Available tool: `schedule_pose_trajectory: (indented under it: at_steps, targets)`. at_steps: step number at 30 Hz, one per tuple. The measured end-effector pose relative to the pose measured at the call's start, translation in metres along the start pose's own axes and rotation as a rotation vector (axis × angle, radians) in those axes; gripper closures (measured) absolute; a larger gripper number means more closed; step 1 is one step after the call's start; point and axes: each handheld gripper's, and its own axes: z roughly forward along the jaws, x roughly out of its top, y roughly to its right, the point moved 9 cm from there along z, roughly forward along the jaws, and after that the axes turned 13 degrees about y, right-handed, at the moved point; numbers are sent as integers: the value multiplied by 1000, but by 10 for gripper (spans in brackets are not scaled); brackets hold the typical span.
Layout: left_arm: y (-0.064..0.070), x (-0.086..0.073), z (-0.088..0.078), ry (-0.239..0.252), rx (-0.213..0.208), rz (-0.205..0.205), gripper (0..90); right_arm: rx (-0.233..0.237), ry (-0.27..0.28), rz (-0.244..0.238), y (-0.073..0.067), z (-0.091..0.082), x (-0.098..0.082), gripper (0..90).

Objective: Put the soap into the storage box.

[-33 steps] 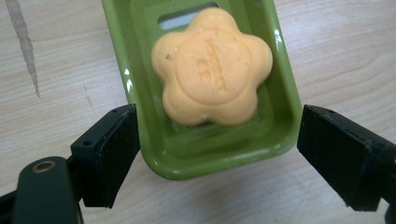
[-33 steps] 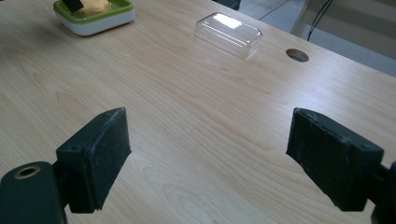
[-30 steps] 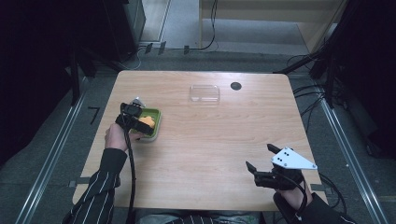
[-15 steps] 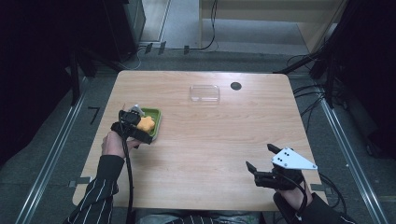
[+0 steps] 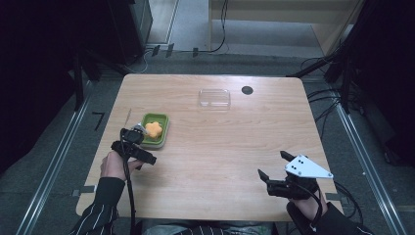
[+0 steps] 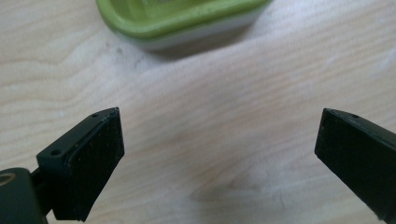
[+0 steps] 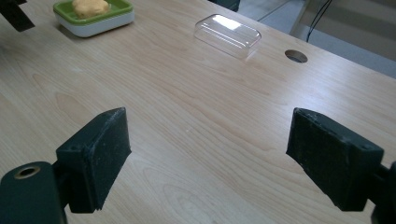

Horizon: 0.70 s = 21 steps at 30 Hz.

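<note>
A green dish point(image 5: 163, 128) on the left half of the wooden table holds an orange flower-shaped piece point(image 5: 153, 128). My left gripper point(image 5: 133, 149) hovers just off the dish's near-left corner; its jaws have just been opening. In the left gripper view it point(image 6: 219, 126) stands open over bare wood, with the dish point(image 6: 182, 18) just ahead of the jaws. My right gripper point(image 5: 272, 164) rests open near the front right edge. In the right gripper view it point(image 7: 208, 126) has nothing between its jaws, and the dish point(image 7: 93, 21) with the orange piece point(image 7: 91, 7) lies far off.
A clear plastic lid point(image 5: 214, 98) lies at the back middle of the table, seen again as the lid point(image 7: 227, 35) in the right gripper view. A round cable hole point(image 5: 247, 90) sits beside it. Dark floor and metal rails surround the table.
My left gripper has drawn back from over the green dish toward the person, leaving the orange piece in the dish. The right gripper has not moved.
</note>
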Motion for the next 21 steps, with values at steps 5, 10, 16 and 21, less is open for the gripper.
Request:
schedule_pose_trajectory:
  at_steps: [5,10,16,21]
  targets:
    - [4,-17,-3,-13,-1,17,19,0,1,-1,0,0,0,136]
    - [8,-25,-5,-18,3,30,19,0,1,-5,0,0,0,136]
    - [16,-39,-8,-35,-4,52,19,0,0,-5,0,0,0,136]
    - [23,-47,-11,-31,-9,67,19,2,0,-7,0,0,0,136]
